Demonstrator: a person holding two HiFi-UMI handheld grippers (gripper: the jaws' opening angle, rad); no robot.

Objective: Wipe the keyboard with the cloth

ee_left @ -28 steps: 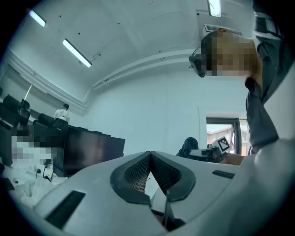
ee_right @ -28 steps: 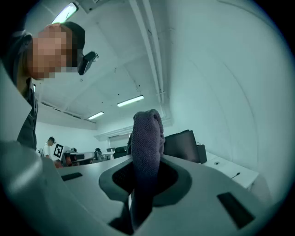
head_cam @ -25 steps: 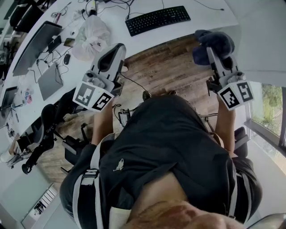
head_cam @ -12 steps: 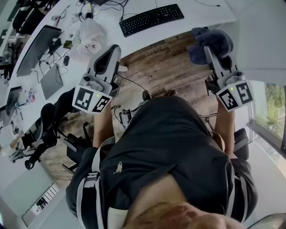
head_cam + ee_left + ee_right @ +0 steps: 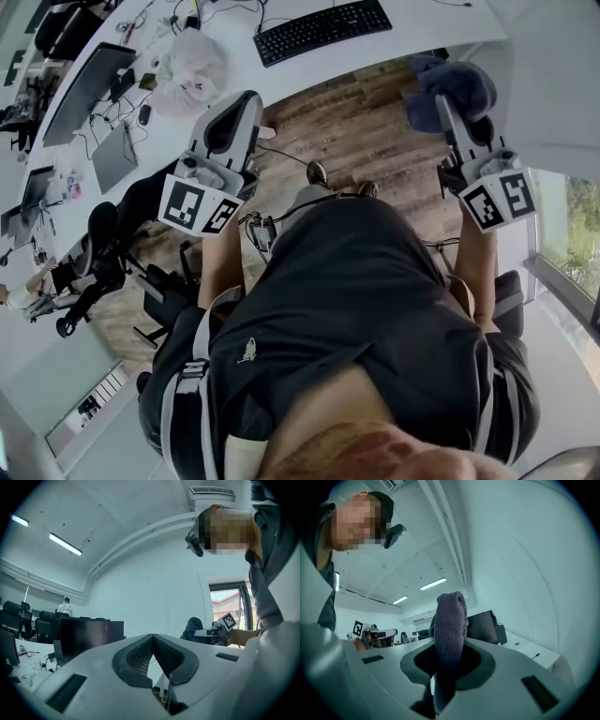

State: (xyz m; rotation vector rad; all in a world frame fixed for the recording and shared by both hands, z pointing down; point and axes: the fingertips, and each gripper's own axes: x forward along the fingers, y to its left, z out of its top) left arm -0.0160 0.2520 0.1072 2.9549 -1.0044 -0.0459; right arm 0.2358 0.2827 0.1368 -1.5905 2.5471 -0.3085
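Note:
A black keyboard [image 5: 323, 30] lies on the white desk [image 5: 281, 66] at the top of the head view. My right gripper [image 5: 457, 98] is held up at the right, shut on a dark blue-grey cloth [image 5: 453, 89]. In the right gripper view the cloth [image 5: 450, 634] stands up between the pressed jaws. My left gripper [image 5: 230, 122] is raised at the left, well short of the keyboard, its jaws closed together with nothing between them. Both point forward and upward.
The desk carries a white plastic bag [image 5: 192, 67], a monitor [image 5: 84, 89], laptops and cables at the left. Office chairs [image 5: 103, 253] stand on the wooden floor [image 5: 356, 131] below. A window [image 5: 572, 234] is at the right.
The keyboard and desk have shifted up and slightly right in the head view. Both grippers stay raised with the cloth still held in the right one.

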